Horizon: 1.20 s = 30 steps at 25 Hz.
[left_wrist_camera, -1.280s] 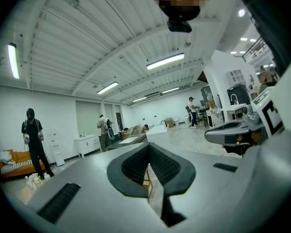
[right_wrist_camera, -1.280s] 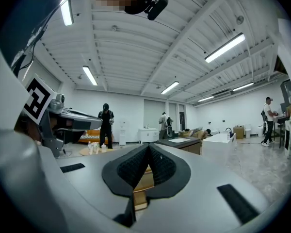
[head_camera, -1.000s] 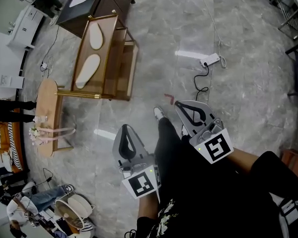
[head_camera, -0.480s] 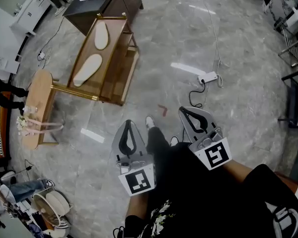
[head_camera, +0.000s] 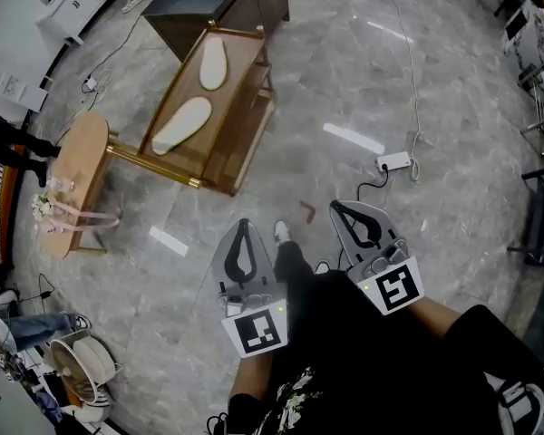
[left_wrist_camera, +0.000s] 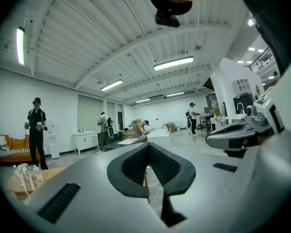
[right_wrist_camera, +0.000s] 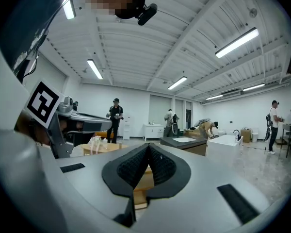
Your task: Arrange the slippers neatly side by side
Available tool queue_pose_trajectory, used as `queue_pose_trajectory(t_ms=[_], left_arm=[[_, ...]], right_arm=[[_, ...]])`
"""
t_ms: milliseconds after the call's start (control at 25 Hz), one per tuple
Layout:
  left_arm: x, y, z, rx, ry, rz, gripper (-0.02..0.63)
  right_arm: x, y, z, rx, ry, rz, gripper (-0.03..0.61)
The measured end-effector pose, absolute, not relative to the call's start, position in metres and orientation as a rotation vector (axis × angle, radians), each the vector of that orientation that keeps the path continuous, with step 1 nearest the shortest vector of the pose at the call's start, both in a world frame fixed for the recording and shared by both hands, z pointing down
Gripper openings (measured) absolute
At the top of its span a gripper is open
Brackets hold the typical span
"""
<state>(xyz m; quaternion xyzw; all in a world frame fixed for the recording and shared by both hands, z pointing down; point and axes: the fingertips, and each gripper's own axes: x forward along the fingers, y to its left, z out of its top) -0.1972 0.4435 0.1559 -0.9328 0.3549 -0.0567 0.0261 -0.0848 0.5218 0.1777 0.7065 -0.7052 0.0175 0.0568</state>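
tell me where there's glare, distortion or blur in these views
Head view: wide-angle bending, white light streaks glaring on the glossy floor. Left gripper view: heavy fisheye, dark corners, near fingers slightly soft. Right gripper view: same curve, ceiling lamps blown out.

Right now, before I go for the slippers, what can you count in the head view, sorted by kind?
Slippers: 2
Wooden rack: 1, both slippers lie on it
Round table: 1
Power strip: 1
Tools: 2, left tool and right tool, both shut and empty
Total: 7
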Motion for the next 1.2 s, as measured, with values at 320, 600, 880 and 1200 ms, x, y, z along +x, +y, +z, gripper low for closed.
queue_pose_trajectory(t_ms=[320, 600, 880, 1200], left_arm=[[-0.209, 0.394, 0.161, -2.899, 1.124, -0.191, 0.003], [-0.207, 0.355, 0.160, -2.934, 1.097, -0.163, 0.003], [-0.197, 0.325, 0.156, -2.948, 1.040, -0.126, 0.003], [-0.179, 0.301, 0.157, -2.965, 0.941, -0.108, 0.003]], right_arm=[[-0.096, 0.465, 0.175, 2.104, -2.160, 0.047, -0.002], [-0.097, 0.427, 0.168, 2.094, -2.125, 0.055, -0.002], [-0.097, 0.399, 0.164, 2.116, -2.107, 0.053, -0.002], [-0.085, 0.376, 0.162, 2.188, -2.055, 0.028, -0.002]])
